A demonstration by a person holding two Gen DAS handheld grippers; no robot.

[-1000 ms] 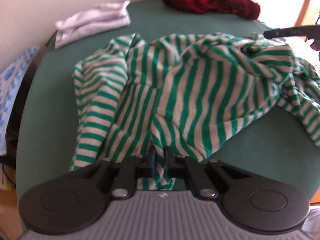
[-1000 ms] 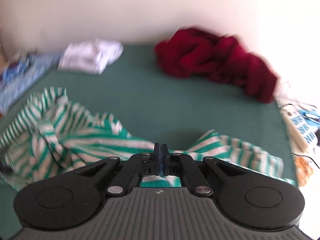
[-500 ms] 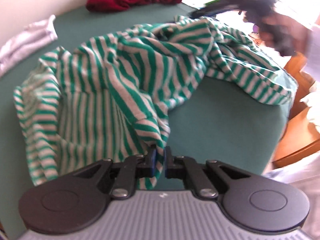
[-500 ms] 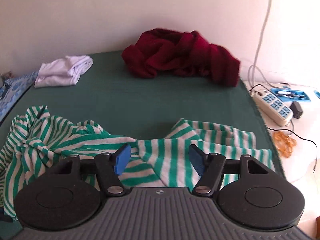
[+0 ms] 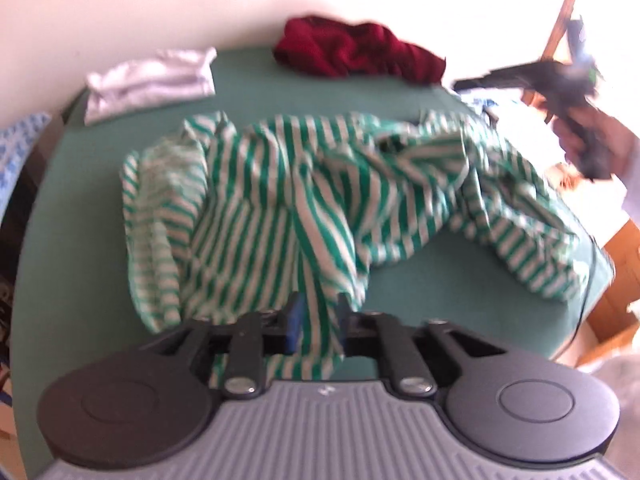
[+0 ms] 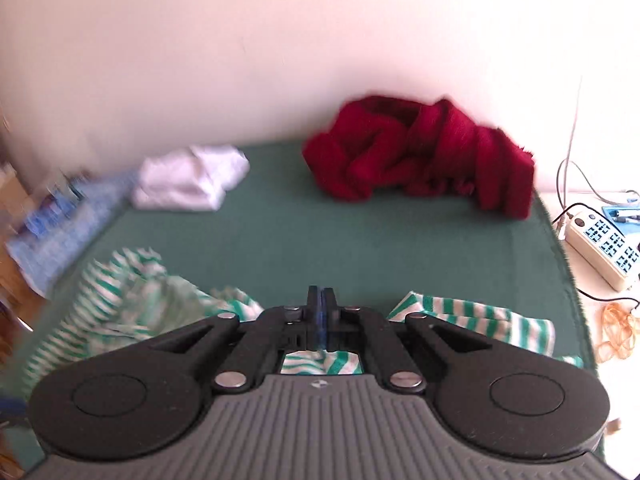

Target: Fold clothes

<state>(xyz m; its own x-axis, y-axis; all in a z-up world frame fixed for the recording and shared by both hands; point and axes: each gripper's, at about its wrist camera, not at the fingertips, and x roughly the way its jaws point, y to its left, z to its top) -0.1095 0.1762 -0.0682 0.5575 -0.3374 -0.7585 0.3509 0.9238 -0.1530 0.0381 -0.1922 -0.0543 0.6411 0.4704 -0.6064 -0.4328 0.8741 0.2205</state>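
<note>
Green felt table [image 5: 248,80] under my rig; the crumpled striped shirt [image 5: 280,208] sprawls ahead, its hem between my parted left gripper [image 5: 318,320]. My right gripper [image 6: 322,320] is clenched, above the shirt.

A green-covered tabletop [image 6: 360,240] carries three garments: a crumpled green-and-white striped shirt [image 5: 280,200] spread across its near half, a dark red garment [image 6: 420,152] bunched at the far right edge, and a folded white cloth [image 6: 192,180] far left.

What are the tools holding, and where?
Right tool: shut on nothing. The striped shirt's near edge sits inside the partly open left tool; whether it is pinched cannot be told.
</note>
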